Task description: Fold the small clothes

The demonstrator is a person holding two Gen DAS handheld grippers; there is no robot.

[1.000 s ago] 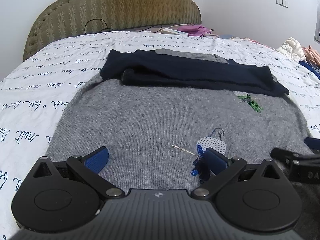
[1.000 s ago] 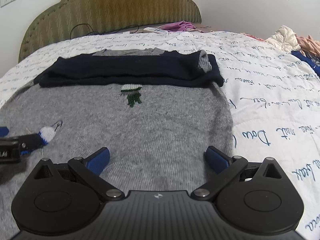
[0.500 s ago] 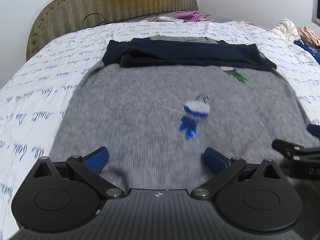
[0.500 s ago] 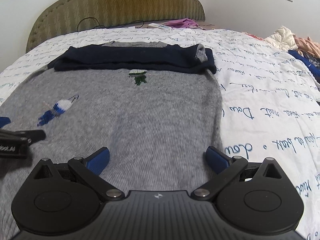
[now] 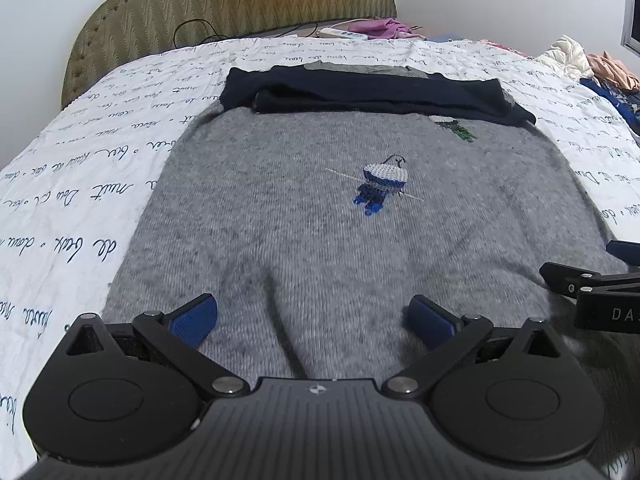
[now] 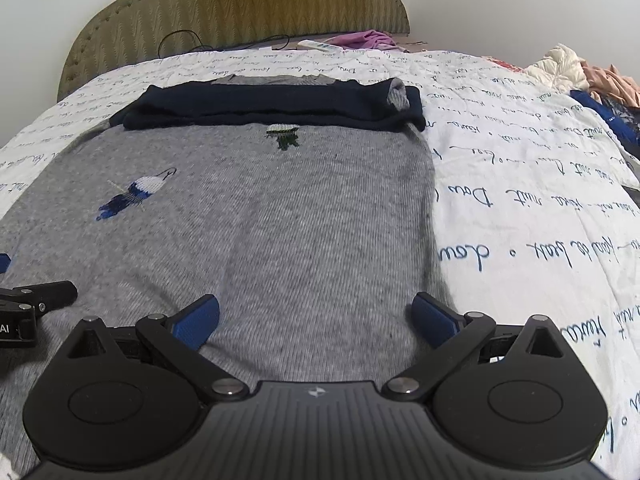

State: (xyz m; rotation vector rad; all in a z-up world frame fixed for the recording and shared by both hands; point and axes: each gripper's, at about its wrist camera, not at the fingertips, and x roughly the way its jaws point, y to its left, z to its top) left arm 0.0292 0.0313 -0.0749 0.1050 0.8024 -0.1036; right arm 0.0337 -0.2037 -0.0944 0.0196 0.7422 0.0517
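left tongs (image 5: 312, 318): black body, blue pads | right tongs (image 6: 316, 316): same, silver screws

Grey knitted sweater (image 5: 280, 216) with navy folded sleeves (image 5: 372, 92) and blue-white embroidered figure (image 5: 382, 186), on white bedspread (image 6: 520, 184) with blue script lettering.

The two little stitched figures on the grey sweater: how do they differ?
The blue figure sits mid-body, fully visible, with a white top and a thin line across it. The green figure lies farther up, its top touching the folded navy sleeves. Both are stitched on the grey sweater.
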